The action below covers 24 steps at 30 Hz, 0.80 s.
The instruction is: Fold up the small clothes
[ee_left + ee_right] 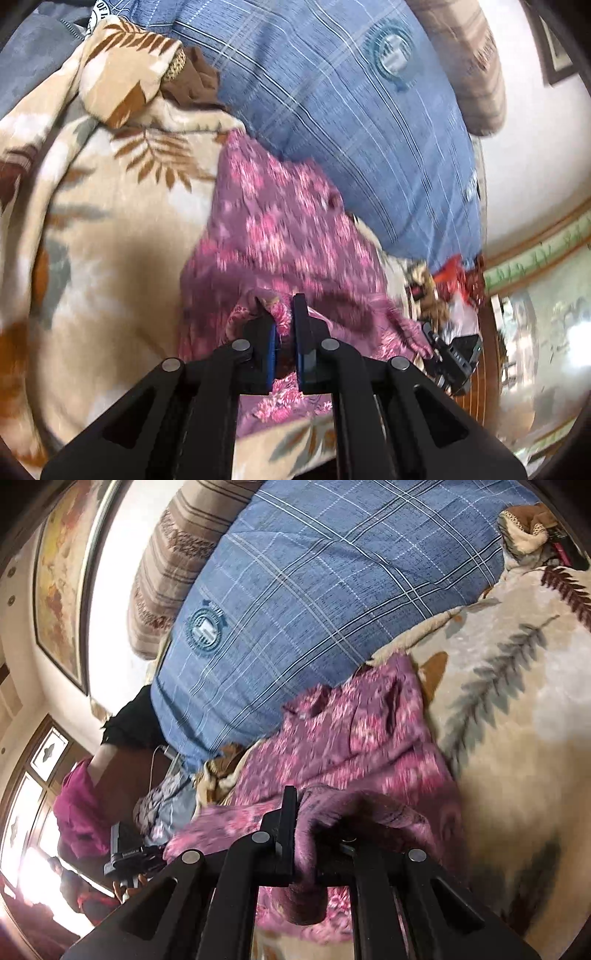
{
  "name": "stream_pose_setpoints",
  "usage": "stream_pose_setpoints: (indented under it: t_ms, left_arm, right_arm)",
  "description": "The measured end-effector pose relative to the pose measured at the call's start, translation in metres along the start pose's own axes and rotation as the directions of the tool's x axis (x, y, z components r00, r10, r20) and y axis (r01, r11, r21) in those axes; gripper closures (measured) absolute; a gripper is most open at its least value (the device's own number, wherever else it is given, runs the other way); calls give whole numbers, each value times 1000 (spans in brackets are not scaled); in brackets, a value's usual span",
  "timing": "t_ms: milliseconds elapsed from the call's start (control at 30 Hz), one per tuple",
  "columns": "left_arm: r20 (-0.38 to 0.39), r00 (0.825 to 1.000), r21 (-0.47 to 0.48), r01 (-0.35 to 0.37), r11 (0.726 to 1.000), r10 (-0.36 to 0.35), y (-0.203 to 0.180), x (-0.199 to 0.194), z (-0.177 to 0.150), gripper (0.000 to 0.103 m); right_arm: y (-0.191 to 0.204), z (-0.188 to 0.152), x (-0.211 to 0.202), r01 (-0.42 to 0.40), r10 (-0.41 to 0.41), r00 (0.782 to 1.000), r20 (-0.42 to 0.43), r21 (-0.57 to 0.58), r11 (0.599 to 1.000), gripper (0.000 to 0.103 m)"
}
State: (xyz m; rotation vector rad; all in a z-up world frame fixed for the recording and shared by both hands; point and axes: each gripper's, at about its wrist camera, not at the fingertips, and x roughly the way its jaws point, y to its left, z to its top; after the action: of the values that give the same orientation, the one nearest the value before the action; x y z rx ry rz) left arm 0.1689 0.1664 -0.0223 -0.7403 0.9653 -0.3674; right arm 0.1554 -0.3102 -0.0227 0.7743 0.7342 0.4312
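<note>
Garment: a small pink-purple floral garment (280, 236), printed with pale pink blossoms on mauve cloth, rumpled and blurred by motion.
Where it lies: on a cream blanket with brown and grey leaf print (110, 229), its far edge near a blue plaid pillow (332, 110).
Left hand-held gripper (283, 325): jaws narrow, nipping a fold of the garment's near edge between the blue pads.
Right hand-held gripper (317, 830): a thick bunched fold of the same garment (332, 746) sits between its jaws and drapes over one finger, hiding it.
Behind: a brown striped pillow (166, 576) beyond the blue one.
Wall: a framed picture (62, 576).
</note>
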Motion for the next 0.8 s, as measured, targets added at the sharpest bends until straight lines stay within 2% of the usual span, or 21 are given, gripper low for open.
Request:
stream_pose_setpoints:
  t_ms: [333, 633, 700, 767, 800]
  left_arm:
    - [67, 998, -112, 13, 994, -5, 12, 44, 86, 97]
    - [-2, 995, -173, -98, 980, 99, 32, 111, 135, 97]
    - [-46, 991, -204, -134, 970, 127, 40, 126, 140, 97]
    - [-64, 991, -228, -133, 965, 121, 42, 127, 143, 97]
    - [-61, 994, -235, -107, 966, 95, 42, 124, 144, 96]
  right_arm:
    - [-38, 61, 63, 19, -32, 996, 80, 162, 987, 97]
    - [-71, 92, 120, 110, -127, 991, 47, 262, 959, 97]
    - [-81, 94, 129, 118, -133, 991, 27, 312, 943, 92]
    - [-90, 95, 133, 113, -127, 992, 11, 378, 919, 92]
    - [-93, 95, 133, 95, -110, 994, 14, 403, 910, 91]
